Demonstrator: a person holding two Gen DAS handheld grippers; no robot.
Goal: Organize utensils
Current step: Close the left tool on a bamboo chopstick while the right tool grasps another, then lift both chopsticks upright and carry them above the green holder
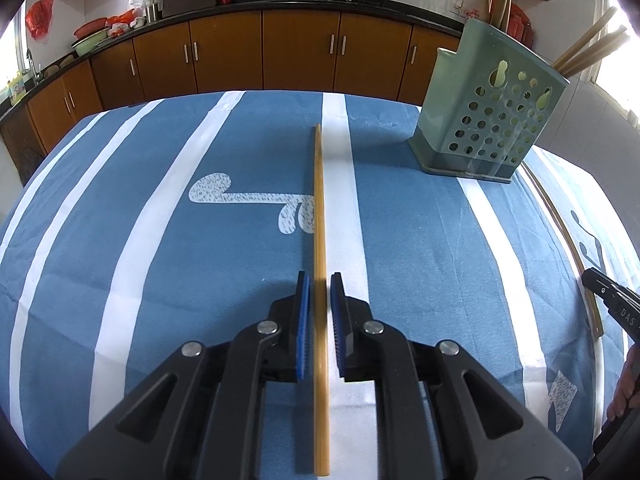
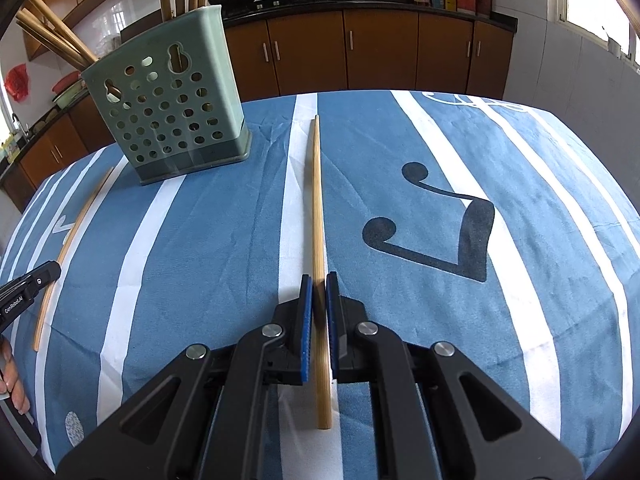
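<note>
A wooden chopstick (image 1: 319,216) lies lengthwise on the blue striped cloth between the blue pads of my left gripper (image 1: 319,280); the jaws stand a little apart on each side of it. A second chopstick (image 2: 317,208) runs between the pads of my right gripper (image 2: 319,280), whose jaws sit close against it. A green perforated utensil holder (image 1: 488,108) with several chopsticks in it stands at the far right in the left wrist view and at the far left in the right wrist view (image 2: 168,108). Each gripper's chopstick shows at the edge of the other view, the right one's here (image 1: 560,224), the left one's here (image 2: 68,248).
The table cloth (image 1: 160,240) is blue with white stripes. The right gripper's tip (image 1: 612,300) shows at the right edge of the left view, the left gripper's tip (image 2: 28,288) at the left edge of the right view. Brown kitchen cabinets (image 1: 280,52) stand behind the table.
</note>
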